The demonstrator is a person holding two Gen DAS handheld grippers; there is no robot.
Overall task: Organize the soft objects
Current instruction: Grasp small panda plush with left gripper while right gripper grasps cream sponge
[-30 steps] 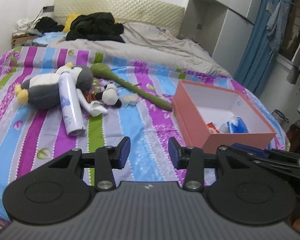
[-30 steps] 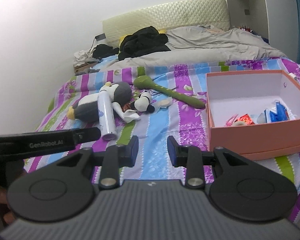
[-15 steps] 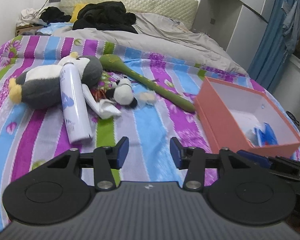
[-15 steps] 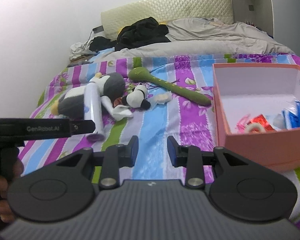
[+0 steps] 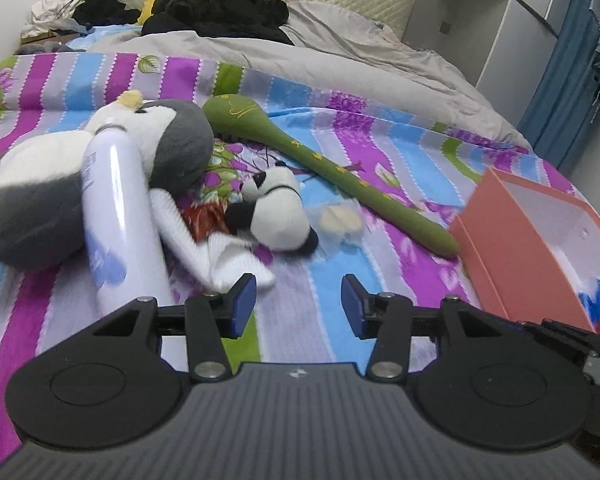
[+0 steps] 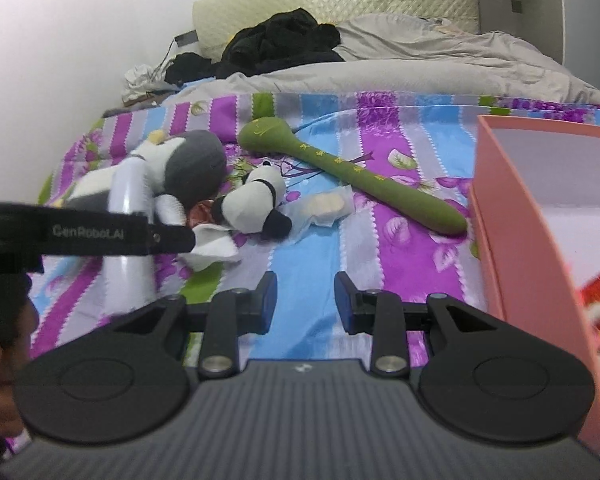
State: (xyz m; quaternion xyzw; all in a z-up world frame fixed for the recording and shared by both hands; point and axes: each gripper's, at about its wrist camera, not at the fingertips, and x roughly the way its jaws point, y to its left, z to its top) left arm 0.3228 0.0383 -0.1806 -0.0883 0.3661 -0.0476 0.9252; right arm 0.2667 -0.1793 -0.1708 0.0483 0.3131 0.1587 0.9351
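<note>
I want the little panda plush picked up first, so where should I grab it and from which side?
Grip the small panda plush across its round white body, coming from the near side with the left hand-held gripper, probably. That side faces bare striped bedspread; the spray can crowds its left.

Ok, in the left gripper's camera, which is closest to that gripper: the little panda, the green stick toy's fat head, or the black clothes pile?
From the left gripper:
1. Little panda, just ahead, middle of the striped sheet.
2. Green stick toy's fat head, farther up the bed.
3. Black clothes pile, by the headboard.
</note>
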